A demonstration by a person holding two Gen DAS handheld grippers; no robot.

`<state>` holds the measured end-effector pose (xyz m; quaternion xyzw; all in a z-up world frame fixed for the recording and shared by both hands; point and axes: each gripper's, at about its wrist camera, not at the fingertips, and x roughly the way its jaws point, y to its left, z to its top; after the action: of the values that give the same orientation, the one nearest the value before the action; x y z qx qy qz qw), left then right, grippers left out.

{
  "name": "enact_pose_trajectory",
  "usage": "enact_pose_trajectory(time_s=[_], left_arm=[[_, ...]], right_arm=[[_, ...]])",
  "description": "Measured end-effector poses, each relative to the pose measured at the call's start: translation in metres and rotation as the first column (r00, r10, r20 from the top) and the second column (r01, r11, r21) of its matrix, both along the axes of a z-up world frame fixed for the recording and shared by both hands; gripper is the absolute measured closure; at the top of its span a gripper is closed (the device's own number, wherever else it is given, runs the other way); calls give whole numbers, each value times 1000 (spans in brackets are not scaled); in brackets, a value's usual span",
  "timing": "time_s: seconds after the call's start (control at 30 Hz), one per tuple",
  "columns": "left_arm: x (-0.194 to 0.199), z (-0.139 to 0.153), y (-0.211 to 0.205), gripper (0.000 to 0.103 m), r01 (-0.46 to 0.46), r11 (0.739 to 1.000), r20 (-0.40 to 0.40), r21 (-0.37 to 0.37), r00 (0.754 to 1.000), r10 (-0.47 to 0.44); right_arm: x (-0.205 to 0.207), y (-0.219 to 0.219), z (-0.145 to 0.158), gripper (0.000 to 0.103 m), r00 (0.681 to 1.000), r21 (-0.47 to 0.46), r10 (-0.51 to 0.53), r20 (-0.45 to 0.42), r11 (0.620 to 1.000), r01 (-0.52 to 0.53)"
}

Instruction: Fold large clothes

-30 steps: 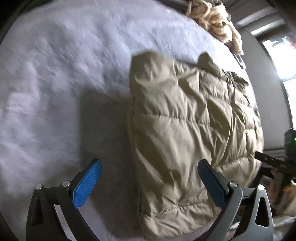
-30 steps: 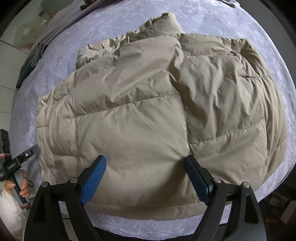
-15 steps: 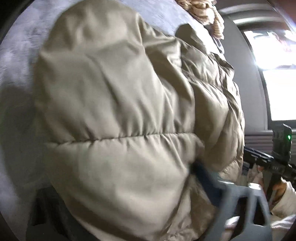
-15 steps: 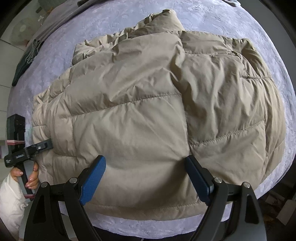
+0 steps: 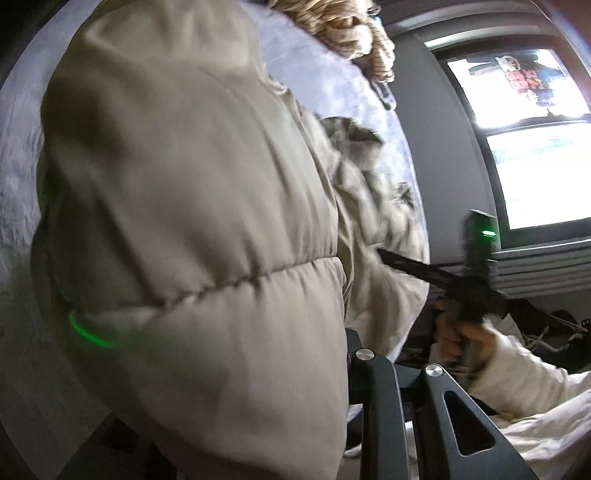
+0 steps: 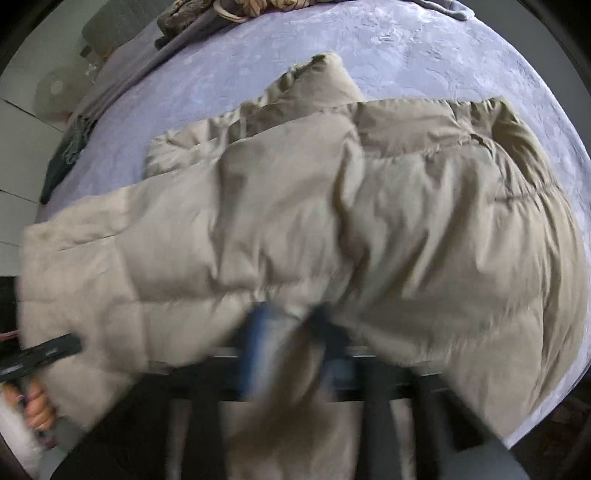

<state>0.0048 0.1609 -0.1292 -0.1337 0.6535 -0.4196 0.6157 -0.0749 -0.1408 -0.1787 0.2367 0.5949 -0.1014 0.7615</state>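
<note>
**Both claws closing on the hem of a beige puffer jacket**

The beige puffer jacket lies spread across a bed covered by a lilac bedspread; this jacket serves as the landmark below.

At the jacket's near hem, the right claw is closing, its blue pads blurred, with a fold of the beige fabric pinched between them. At the jacket's left end in the same view, the left claw sits against the quilted edge, gripped by a hand.

In the left wrist view a raised, puffy panel of the jacket fills most of the frame and covers the left claw's tips; its jaws are closing with the fabric bunched between them, though the pads themselves are hidden. Beyond the jacket's right side the other hand-held claw reaches into the jacket, held by a hand in a white sleeve.

Past the jacket's far side lies a knitted cream garment. A bright window stands to the right of it, with a poster above whose writing is too blurred to read. No brand or label is legible on the jacket.
</note>
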Motion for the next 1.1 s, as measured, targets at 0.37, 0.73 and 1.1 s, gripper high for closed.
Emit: enact_pose_trajectory(time_s=[0.37, 0.73, 1.1], left_arm=[[-37, 101, -117, 75, -1, 994, 80, 106, 997, -7], [-57, 119, -259, 28, 168, 980, 40, 103, 984, -172], [-65, 47, -343, 28, 295, 955, -118, -34, 947, -297]], right_arm=[[33, -38, -50, 100, 999, 225, 31, 36, 974, -38], [4, -84, -42, 100, 996, 411, -20, 91, 912, -19], [-130, -164, -14, 99, 945, 421, -310, 102, 875, 241]])
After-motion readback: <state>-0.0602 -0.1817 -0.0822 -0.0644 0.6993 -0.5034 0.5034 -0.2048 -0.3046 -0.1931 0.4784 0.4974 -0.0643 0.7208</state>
